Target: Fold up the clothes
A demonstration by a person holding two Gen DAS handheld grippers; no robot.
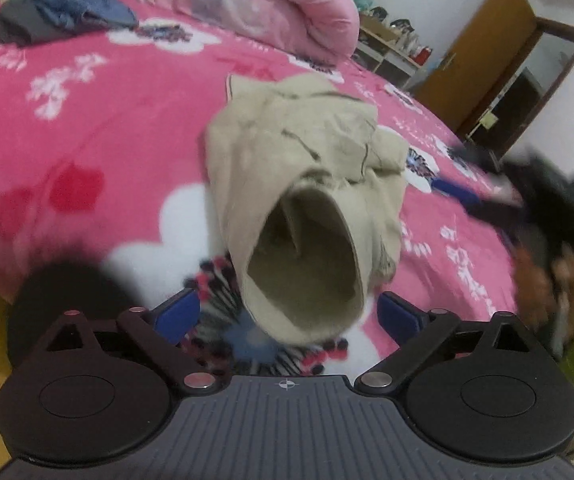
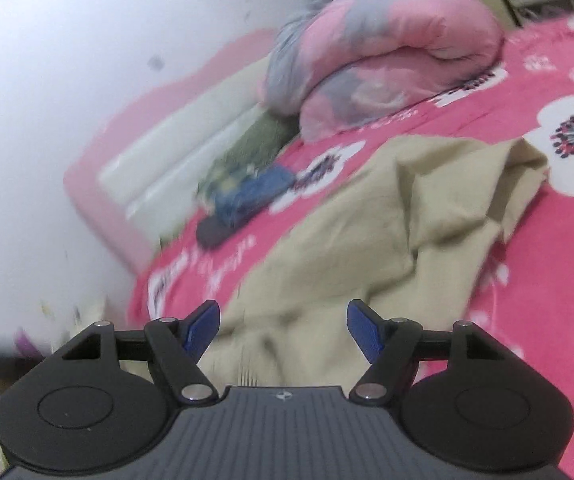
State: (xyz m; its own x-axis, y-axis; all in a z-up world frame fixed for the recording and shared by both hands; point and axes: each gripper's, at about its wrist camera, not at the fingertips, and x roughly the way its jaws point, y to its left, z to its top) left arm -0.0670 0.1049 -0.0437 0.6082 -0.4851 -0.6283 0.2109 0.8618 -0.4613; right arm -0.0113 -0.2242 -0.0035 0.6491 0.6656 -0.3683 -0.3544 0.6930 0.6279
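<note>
A pink flowered bedspread fills your left wrist view. Your left gripper is spread wide, and the crumpled beige garment lies between and beyond its blue fingers, untouched by either.

In your right wrist view, your right gripper is also spread, empty, above the same garment.

Home bedroom, pink floral bedspread, rolled quilt, wooden door
</note>
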